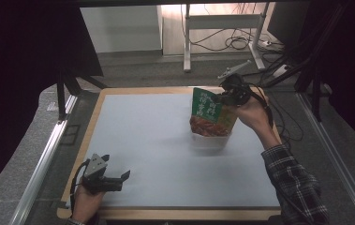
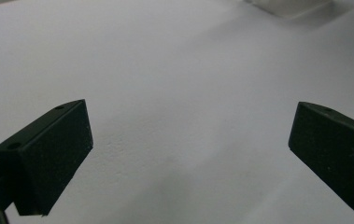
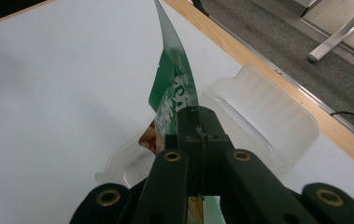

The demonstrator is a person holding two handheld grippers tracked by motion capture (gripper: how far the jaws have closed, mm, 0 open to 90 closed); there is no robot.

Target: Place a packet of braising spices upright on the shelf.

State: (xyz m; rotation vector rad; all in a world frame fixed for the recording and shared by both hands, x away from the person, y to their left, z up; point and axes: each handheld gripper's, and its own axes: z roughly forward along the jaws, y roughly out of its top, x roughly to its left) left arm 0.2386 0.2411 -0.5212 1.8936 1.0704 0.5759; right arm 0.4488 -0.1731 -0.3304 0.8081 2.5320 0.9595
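Note:
A green and orange snack bag (image 1: 210, 114) hangs upright over a clear plastic container (image 1: 211, 138) at the table's right back. My right gripper (image 1: 223, 97) is shut on the bag's upper right edge. In the right gripper view the jaws are pressed together on the thin green bag (image 3: 174, 88), with the clear container (image 3: 263, 126) below and behind it. My left gripper (image 1: 121, 178) rests low at the front left of the table, open, with nothing between its fingers (image 2: 53, 154); bare white mat lies under it.
A white mat (image 1: 151, 154) covers the wooden table (image 1: 175, 214). Beyond the far edge are a grey floor, desk legs (image 1: 187, 42) and loose cables (image 1: 240, 43). Metal rails (image 1: 39, 173) run along both sides.

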